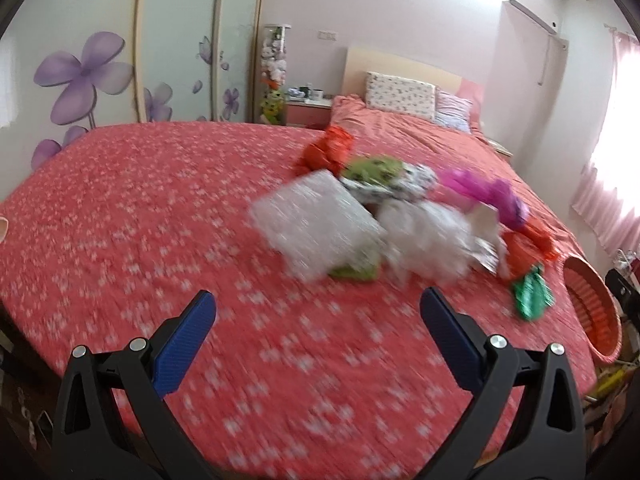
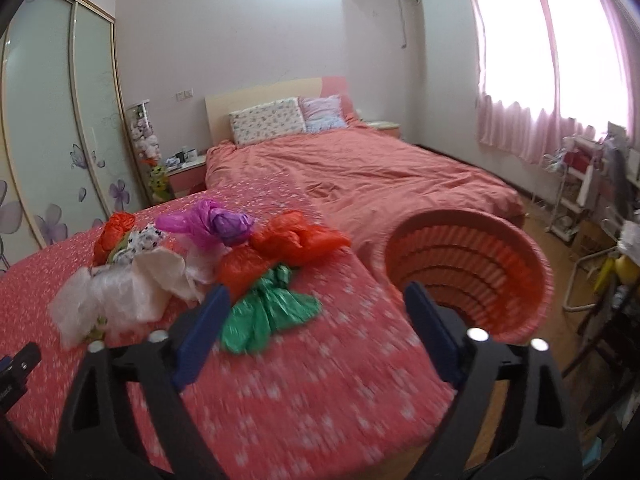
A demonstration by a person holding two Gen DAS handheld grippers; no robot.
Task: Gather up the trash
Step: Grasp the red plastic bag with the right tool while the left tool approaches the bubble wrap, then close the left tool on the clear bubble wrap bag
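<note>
A pile of crumpled trash lies on the red flowered bedspread: white bubble wrap, a white bag, a purple bag, orange bags and a green bag. An orange slatted basket stands off the bed's right corner, tilted toward me. My left gripper hovers open over the bedspread, short of the bubble wrap, with nothing between its fingers. My right gripper is open, its left finger beside the green bag and its right finger in front of the basket; the pads press on nothing.
Beyond the pile lies a rumpled pink duvet with two pillows at the headboard. A flowered wardrobe lines the left wall. A nightstand stands beside it. Racks, a chair and clutter crowd the floor at right.
</note>
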